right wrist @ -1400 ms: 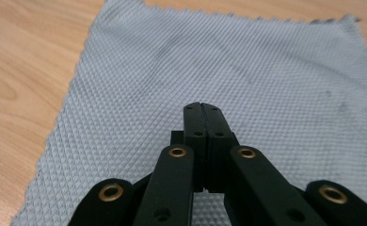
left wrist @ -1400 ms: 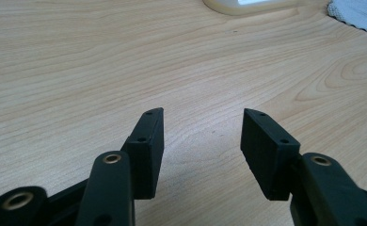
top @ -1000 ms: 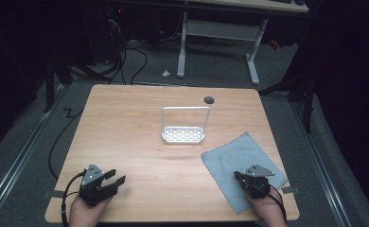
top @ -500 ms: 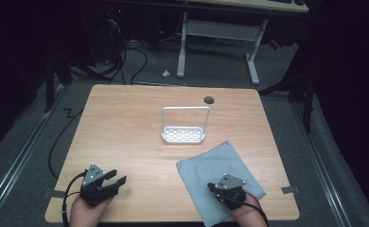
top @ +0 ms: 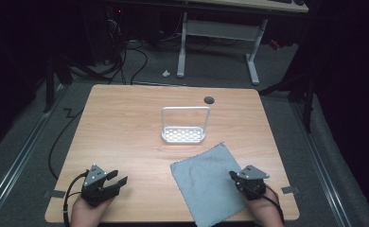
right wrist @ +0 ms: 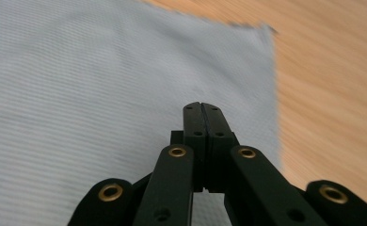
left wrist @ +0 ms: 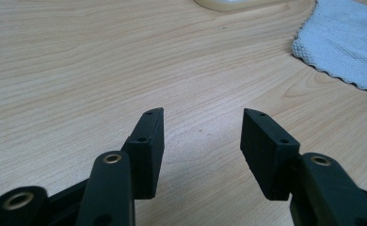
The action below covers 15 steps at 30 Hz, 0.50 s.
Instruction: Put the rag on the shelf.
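On our table [top: 126, 123] we see only one standing obstacle: the white rack [top: 184, 126] with its tall handle, a little far of the middle. The grey cloth [top: 206, 182] lies flat at the near right, just beside the rack but apart from it, and it reaches over the near edge; a gripper can pass above it easily. The whole left half of the wood is bare, so there is wide room to move between near and far. Between the rack and the far edge there is a bare strip with a small round hole [top: 209, 100] on the right.
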### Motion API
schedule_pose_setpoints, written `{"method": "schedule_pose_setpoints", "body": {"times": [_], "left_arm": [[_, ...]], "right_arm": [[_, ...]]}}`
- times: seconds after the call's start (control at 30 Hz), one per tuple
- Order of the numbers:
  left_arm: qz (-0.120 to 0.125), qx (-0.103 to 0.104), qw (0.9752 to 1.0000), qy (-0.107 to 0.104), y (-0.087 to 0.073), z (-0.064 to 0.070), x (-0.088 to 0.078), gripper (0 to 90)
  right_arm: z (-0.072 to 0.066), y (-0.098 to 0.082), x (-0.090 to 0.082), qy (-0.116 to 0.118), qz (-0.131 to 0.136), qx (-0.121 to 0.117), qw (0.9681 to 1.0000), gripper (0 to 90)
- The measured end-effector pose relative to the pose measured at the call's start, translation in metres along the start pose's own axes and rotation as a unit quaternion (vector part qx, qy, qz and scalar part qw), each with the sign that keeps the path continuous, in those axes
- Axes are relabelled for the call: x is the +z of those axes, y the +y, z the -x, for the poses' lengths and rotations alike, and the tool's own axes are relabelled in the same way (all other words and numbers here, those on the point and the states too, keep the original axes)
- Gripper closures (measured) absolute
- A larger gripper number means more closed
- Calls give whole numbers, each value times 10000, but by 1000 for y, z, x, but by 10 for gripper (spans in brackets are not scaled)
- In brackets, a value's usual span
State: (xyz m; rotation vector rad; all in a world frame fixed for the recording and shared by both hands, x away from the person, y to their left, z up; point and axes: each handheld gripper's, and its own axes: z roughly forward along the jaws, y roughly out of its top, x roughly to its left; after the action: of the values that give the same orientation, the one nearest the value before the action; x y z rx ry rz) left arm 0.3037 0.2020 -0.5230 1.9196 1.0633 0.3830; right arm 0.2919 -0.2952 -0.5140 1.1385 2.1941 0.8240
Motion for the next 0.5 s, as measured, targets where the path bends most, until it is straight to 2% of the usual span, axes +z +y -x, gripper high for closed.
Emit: {"method": "schedule_pose_setpoints", "body": {"times": [0.1, 0.2, 0.37, 0.5], "left_arm": [[-22, 8, 10000, -15, 0, 2, 1, 501], [-34, 34, 10000, -39, 0, 4, 2, 500], [-27, 46, 9999, -101, 0, 7, 1, 500], [-2, 98, 9995, -292, 4, 16, 0, 500]], "right_arm": [[15, -8, -1, -69, -77, 245, 9996, 900], [17, -12, 3, 40, -172, 277, 9995, 900], [6, -9, 5, 277, -201, 188, 9992, 900], [-10, -4, 7, 498, -170, 4, 9986, 900]]}}
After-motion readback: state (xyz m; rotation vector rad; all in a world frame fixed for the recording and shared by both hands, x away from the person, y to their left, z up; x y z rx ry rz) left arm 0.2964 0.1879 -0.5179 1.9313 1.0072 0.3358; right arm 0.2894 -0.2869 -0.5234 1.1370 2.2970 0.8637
